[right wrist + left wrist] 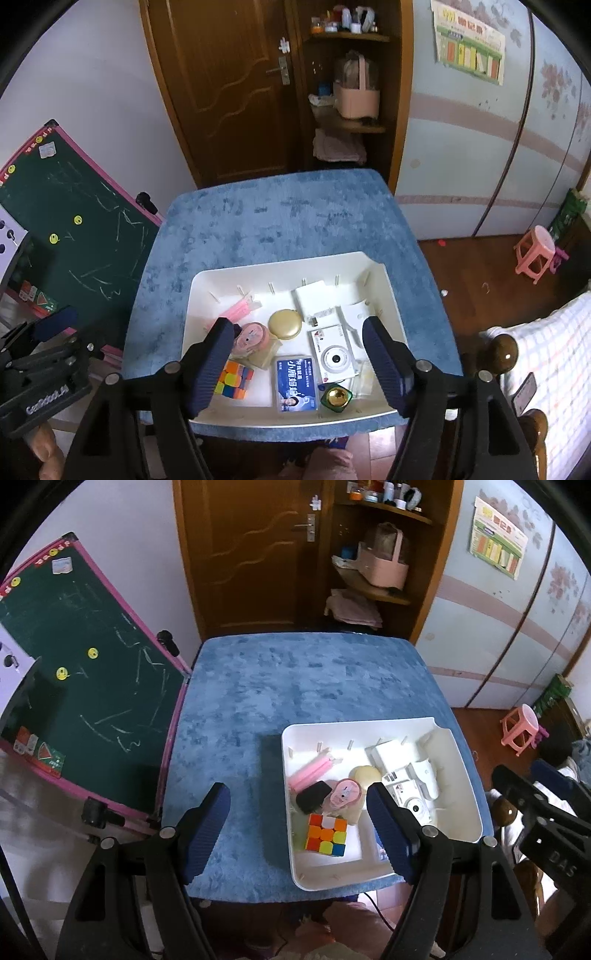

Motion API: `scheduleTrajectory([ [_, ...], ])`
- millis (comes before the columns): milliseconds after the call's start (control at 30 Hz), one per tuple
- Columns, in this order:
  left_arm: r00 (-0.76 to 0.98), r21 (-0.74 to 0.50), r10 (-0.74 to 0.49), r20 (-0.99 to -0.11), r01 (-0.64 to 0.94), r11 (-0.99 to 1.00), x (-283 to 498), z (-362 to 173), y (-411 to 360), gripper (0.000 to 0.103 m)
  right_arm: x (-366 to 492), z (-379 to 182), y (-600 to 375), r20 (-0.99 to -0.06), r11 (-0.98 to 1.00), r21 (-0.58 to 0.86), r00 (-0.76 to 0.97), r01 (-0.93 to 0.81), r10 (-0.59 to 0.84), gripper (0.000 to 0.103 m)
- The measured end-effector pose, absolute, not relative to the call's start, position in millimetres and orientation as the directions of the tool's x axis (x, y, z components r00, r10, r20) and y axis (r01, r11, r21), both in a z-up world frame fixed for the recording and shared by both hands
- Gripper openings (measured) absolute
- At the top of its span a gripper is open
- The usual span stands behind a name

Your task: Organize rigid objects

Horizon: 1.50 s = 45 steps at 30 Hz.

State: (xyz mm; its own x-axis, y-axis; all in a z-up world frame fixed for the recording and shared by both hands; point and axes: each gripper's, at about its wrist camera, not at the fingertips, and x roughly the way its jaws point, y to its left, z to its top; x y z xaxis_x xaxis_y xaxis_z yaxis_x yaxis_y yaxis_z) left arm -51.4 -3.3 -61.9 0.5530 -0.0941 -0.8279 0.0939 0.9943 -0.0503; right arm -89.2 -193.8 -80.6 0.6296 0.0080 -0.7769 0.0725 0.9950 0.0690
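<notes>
Rigid items gathered in the white tray (pixel 388 295) on the blue bench (pixel 258 221); both tongs empty.

The tray holds the puzzle cube (pixel 234 380), white camera (pixel 334 358), blue card case (pixel 296 384), gold-topped bottle (pixel 335 396), round compact (pixel 285 324), pink tape dispenser (pixel 253 338), pink sticks (pixel 240 308), a black block (pixel 313 796) and white box (pixel 314 299). The right tongs (pixel 297 369) hover spread wide just above the tray's near half, gripping nothing; the left tongs (pixel 297 834), equally wide and empty, straddle the tray's left wall. Gathering looks mostly done; any next move would mean picking one piece and closing squarely on it.
</notes>
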Motion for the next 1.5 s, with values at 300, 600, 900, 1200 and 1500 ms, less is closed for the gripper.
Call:
scheduleTrajectory([
  [300, 0.575, -0.030, -0.055, -0.816, 0.053, 0.998, -54.6, -47.4, -10.1, 0.079, -98.2, -56.5, -189.6, -0.748, 0.999, 0.029, 0.663, 0.037, -0.003, 0.079],
  [600, 0.601, -0.002, -0.018, -0.799, 0.027, 1.000, -53.7, -35.1, -14.8, 0.079, -96.4, -37.6, -188.1, -0.711, 1.000, -0.018, 0.702, 0.016, -0.024, 0.080],
  [900, 0.595, 0.013, 0.006, -0.804, 0.007, 1.000, -48.3, -33.6, -15.2, 0.079, -88.5, -31.5, -188.4, -0.706, 1.000, -0.030, 0.708, 0.005, -0.025, 0.080],
  [1200, 0.600, 0.023, 0.017, -0.800, 0.003, 1.000, -43.0, -27.5, -23.6, 0.079, -79.5, -24.3, -198.2, -0.696, 1.000, -0.014, 0.718, 0.001, -0.010, 0.080],
  [1500, 0.587, 0.025, 0.025, -0.809, -0.008, 1.000, -35.7, -27.3, -30.4, 0.079, -70.7, -26.2, -202.6, -0.705, 1.000, -0.008, 0.710, -0.019, 0.008, 0.080],
])
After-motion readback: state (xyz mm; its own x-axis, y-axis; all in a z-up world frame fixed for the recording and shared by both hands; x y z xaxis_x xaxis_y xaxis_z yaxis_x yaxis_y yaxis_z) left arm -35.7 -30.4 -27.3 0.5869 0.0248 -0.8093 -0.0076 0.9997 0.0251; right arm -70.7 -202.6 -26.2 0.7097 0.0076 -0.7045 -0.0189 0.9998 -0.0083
